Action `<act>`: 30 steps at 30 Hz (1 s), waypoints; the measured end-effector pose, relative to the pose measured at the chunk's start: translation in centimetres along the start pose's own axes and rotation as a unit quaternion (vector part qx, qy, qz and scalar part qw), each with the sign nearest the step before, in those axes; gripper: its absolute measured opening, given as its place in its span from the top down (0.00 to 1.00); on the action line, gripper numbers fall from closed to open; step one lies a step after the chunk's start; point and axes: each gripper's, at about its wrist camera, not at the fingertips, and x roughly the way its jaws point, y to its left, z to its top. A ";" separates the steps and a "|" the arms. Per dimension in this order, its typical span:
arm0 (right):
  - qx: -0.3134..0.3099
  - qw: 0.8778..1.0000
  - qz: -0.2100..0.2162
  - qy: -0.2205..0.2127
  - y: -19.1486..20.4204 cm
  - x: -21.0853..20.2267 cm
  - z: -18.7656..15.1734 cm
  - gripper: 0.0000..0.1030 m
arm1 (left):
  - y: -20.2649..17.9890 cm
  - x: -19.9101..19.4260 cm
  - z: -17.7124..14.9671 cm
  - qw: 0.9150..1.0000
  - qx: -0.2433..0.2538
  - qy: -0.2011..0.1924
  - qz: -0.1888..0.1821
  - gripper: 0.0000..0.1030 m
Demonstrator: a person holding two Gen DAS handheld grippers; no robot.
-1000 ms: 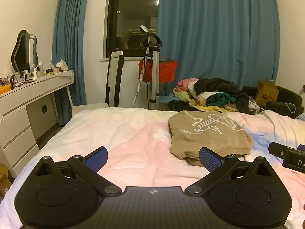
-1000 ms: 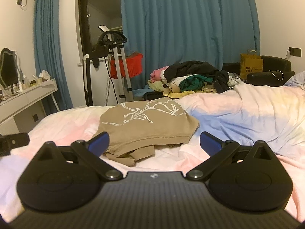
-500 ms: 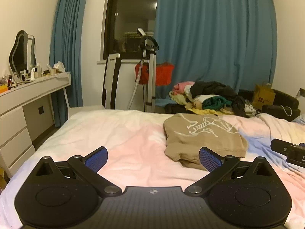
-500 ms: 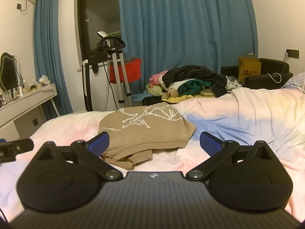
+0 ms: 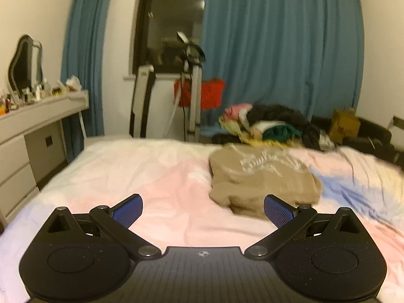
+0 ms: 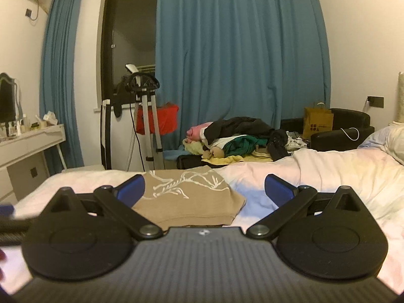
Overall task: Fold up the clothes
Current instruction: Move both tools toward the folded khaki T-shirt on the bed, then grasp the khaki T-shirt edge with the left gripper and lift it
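We see a tan shirt lying folded on the bed, its white print facing up and its long axis running away from us toward the pile of clothes beyond the bed's far edge. Our left tool hovers over the pink sheet just left of the shirt, fingers spread wide and empty. Our right tool is low over the shirt's near hem, its blue pads wide apart, holding nothing.

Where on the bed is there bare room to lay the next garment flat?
Bare sheet lies left of the tan shirt, stretching toward the dresser side of the bed. Another open patch lies right of the shirt, toward the pillow. Beyond the bed's far edge, the clothes pile crowds things.
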 end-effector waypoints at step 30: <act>0.068 0.993 -0.022 0.089 -3.9 15.5 -10.4 0.00 | -5.7 18.8 0.5 0.995 0.060 -0.004 -0.074 0.85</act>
